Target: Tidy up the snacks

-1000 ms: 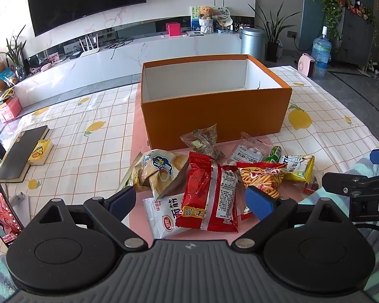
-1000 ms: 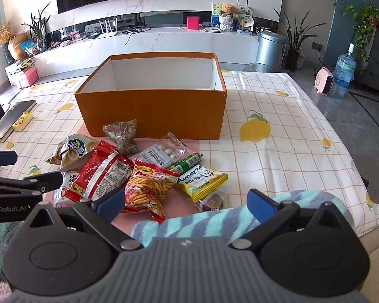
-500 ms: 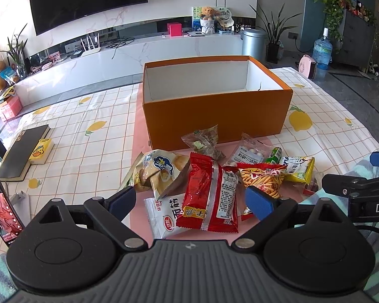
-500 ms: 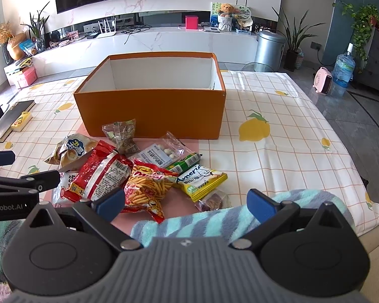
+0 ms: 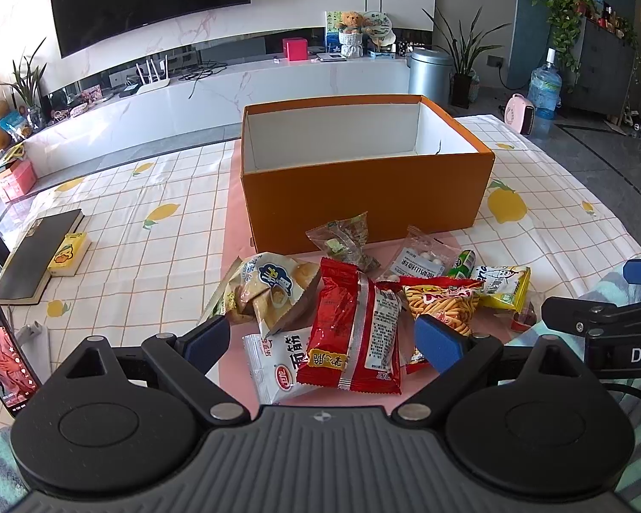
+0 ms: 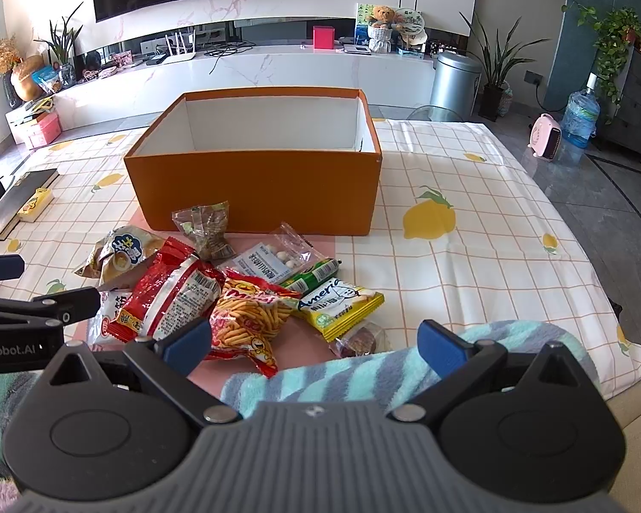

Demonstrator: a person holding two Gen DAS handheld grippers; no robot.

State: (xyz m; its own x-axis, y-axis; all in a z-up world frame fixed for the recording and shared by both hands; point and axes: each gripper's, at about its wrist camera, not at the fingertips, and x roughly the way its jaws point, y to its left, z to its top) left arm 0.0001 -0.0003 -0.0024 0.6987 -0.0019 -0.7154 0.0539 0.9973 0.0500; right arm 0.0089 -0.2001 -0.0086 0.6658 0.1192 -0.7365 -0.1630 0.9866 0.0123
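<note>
An open orange box (image 5: pixel 363 196) (image 6: pixel 256 188) with a white, bare inside stands mid-table. In front of it lies a heap of snack packets: a red packet (image 5: pixel 354 325) (image 6: pixel 171 295), a stick-snack bag (image 5: pixel 444 303) (image 6: pixel 248 316), a yellow packet (image 5: pixel 502 286) (image 6: pixel 342 303), a beige bag (image 5: pixel 269 286) (image 6: pixel 119 252), a white packet (image 5: pixel 277 363), a clear candy bag (image 5: pixel 423 256) (image 6: pixel 273 260) and a green-brown pouch (image 5: pixel 346 239) (image 6: pixel 205 231). My left gripper (image 5: pixel 320 340) is open just short of the red packet. My right gripper (image 6: pixel 314 344) is open over a striped sleeve (image 6: pixel 363 372), holding nothing.
The table wears a lemon-print checked cloth (image 6: pixel 470 231) with a pink mat (image 5: pixel 230 222) under the box. A dark book (image 5: pixel 38 252) and a yellow carton (image 5: pixel 66 248) lie at the left, a phone (image 5: pixel 4 342) at the left edge. A TV console stands beyond.
Both views have crept slightly, with the box and snacks sitting a touch lower in the left wrist view. Neither gripper has changed its opening and no packet has moved.
</note>
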